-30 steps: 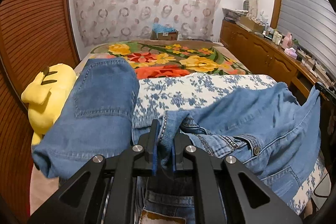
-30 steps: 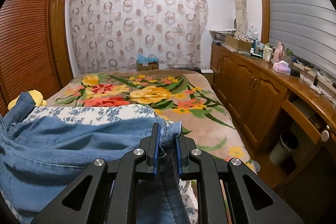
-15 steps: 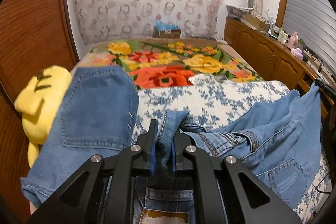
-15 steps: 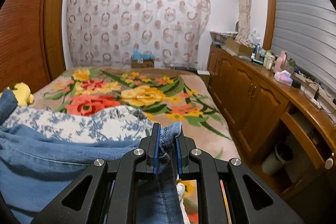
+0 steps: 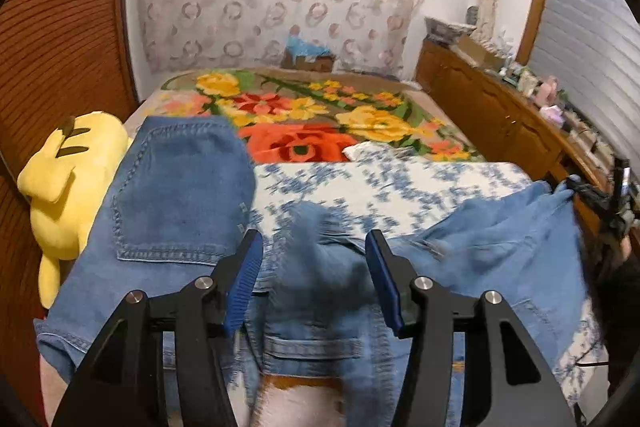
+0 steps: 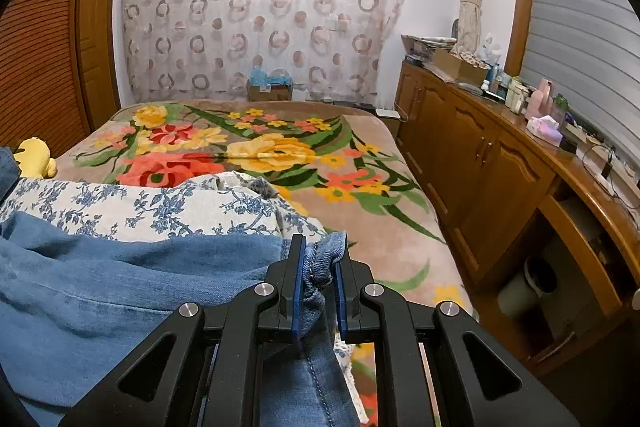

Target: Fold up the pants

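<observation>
The blue denim pants (image 5: 176,195) lie across the near end of the bed, with a back pocket facing up on the left. My left gripper (image 5: 313,239) hangs over the waistband, its jaws opening. A blurred bunch of denim sits between them, and neither blue pad presses on it. In the right wrist view the pants (image 6: 120,287) stretch off to the left. There my right gripper (image 6: 320,255) is shut on a folded denim edge, held just above the bed's right side.
A yellow plush toy (image 5: 68,187) lies left of the pants against slatted wooden doors (image 5: 60,47). Under the pants is a blue-flowered white sheet (image 5: 380,187), with a bright floral blanket (image 6: 260,151) beyond. Wooden cabinets (image 6: 480,163) with a cluttered top line the right wall.
My left gripper's jaws have swung apart and let go of the denim they pinched, which now slumps between them. My right gripper still holds its edge and has shifted sideways.
</observation>
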`<state>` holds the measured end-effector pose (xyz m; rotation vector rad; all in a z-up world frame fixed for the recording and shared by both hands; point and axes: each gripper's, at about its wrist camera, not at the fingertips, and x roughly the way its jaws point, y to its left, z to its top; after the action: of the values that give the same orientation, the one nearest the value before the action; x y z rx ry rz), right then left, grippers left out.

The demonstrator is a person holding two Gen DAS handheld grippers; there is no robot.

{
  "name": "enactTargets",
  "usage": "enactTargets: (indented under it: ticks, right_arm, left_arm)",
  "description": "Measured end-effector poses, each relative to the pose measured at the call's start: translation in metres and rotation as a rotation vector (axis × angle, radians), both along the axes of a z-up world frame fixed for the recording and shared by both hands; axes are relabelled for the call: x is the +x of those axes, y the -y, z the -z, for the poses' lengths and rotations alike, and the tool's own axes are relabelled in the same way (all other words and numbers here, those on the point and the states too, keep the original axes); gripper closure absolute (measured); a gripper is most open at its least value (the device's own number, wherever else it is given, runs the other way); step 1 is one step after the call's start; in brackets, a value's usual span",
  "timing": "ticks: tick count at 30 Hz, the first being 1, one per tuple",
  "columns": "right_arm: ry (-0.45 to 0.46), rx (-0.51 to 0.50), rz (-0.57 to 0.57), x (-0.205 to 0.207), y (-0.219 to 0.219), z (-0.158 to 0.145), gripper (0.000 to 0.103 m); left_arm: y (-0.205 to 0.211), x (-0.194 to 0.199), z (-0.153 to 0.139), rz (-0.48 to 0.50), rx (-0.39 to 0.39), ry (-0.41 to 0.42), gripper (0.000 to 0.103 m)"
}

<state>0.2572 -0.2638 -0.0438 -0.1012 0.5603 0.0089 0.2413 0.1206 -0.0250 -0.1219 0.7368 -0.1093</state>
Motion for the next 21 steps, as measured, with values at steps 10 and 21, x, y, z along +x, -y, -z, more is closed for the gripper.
enactTargets:
  ticks: [10, 21]
  right_arm:
    - [0.023, -0.003, 0.010, -0.002, 0.005, 0.010, 0.090]
    - [0.010, 0.004, 0.014, 0.000, 0.000, 0.014, 0.090]
  left_arm:
    - [0.000, 0.008, 0.015, 0.003, 0.023, -0.045, 0.048]
    - [0.002, 0.008, 0.041, 0.034, 0.032, -0.099, 0.048]
